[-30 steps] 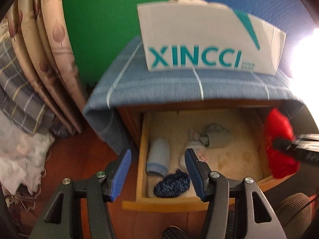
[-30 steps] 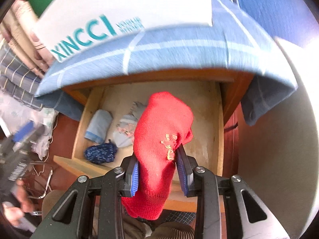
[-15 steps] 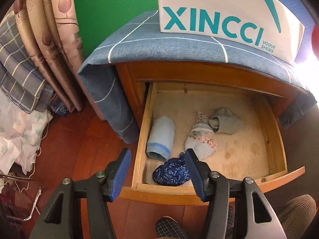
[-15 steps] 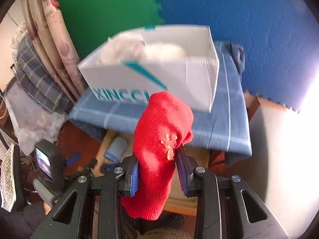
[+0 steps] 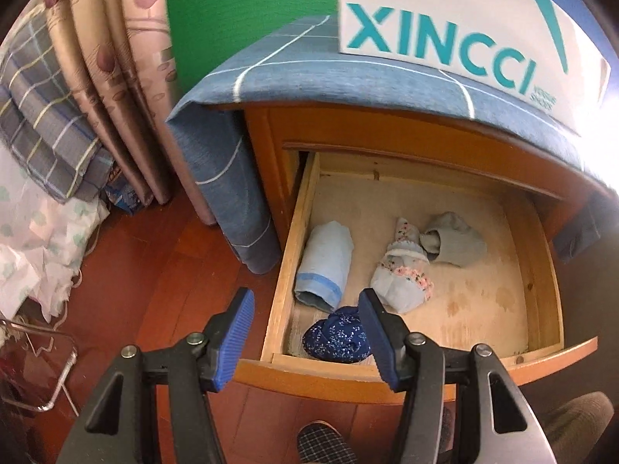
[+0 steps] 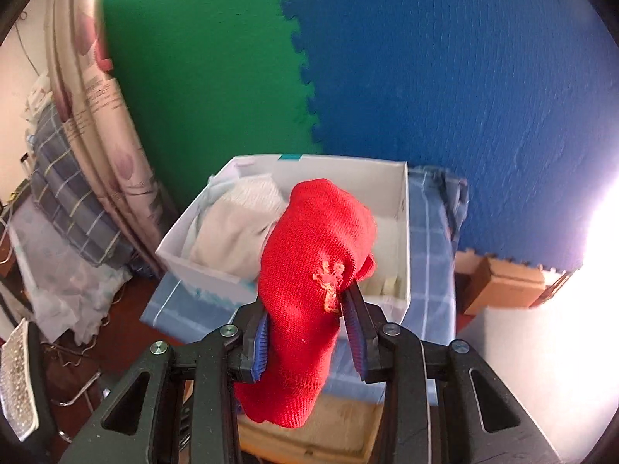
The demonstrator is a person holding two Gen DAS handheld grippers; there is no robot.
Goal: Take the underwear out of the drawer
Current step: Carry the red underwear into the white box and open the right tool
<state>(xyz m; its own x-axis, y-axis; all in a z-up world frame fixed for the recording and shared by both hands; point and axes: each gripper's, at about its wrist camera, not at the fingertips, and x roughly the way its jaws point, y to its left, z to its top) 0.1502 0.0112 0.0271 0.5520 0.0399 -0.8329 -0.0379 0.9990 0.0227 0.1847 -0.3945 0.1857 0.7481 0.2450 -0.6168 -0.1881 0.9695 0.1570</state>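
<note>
The right claw (image 6: 309, 332), jaws just easing apart, pinches a red knitted underwear piece (image 6: 313, 290) above the white open-topped cardboard box (image 6: 404, 239); dropping it in looks next. The left claw (image 5: 305, 332) hangs half open and empty over the open wooden drawer (image 5: 541, 301), near a dark blue speckled bundle (image 5: 336, 334).

Red underwear (image 6: 309, 301) coarse knit; drawer (image 5: 406, 373) glossy wood; box (image 6: 209, 266) matt card.

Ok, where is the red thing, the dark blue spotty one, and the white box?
red garment (image 6: 309, 270): right wrist view, middle of the knit.
dark blue spotty bundle (image 5: 336, 336): left wrist view, its top.
white box (image 6: 205, 266): right wrist view, near wall.
</note>
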